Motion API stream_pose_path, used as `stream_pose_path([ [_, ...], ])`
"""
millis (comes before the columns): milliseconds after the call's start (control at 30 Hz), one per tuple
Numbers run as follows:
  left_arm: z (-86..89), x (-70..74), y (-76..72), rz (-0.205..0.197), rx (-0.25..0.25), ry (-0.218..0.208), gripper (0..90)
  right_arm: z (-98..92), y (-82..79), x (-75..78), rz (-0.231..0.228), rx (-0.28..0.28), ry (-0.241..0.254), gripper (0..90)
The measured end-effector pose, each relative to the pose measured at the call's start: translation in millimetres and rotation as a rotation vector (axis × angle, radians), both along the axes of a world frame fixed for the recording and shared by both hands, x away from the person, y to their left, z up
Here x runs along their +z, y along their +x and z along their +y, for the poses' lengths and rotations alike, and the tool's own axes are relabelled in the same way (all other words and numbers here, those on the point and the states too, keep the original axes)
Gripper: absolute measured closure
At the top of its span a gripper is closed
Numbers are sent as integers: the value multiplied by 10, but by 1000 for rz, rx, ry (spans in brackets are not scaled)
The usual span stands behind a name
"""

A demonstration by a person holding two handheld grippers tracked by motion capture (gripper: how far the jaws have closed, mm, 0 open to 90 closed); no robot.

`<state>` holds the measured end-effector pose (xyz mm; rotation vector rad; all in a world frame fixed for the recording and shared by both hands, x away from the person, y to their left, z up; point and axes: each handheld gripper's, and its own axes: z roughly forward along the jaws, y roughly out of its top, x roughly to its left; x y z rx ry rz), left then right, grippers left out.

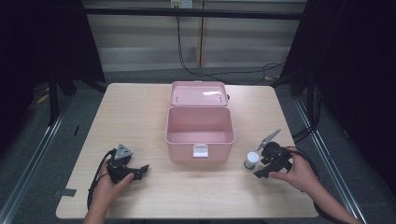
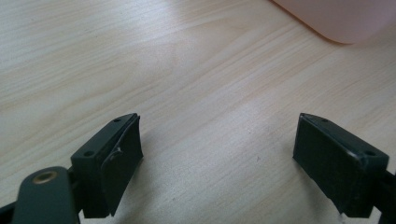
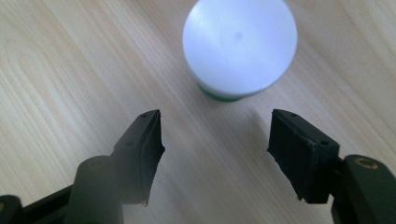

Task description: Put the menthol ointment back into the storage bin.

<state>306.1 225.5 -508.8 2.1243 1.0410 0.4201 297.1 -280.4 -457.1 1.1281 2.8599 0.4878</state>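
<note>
Box (image 1: 200,133) stands open and empty; jar (image 1: 251,160) at its 4 o'clock unpicked, right tool (image 1: 270,161) part-open, left tool (image 1: 133,171) wide, both empty.

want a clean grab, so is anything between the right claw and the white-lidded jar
Nothing: in the right gripper view only bare wood table lies between the open right claw and the white-lidded jar, which stands just beyond the fingertips.

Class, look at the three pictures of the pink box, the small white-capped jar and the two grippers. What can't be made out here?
- Jar label: the right gripper view looks down on the cap; too small in the high view.
- Pink box: cut off by the left gripper view's edge.
- Box floor: front wall hides its near part, high view.
</note>
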Motion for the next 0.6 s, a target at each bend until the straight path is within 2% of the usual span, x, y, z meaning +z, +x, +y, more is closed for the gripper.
stream_pose_path([
  [167, 1, 1, -1, -1, -3, 6, 149, 77, 97, 59, 20, -26, -20, 370],
  [600, 11, 5, -2, 0, -7, 11, 149, 188, 264, 166, 35, -35, -66, 405],
])
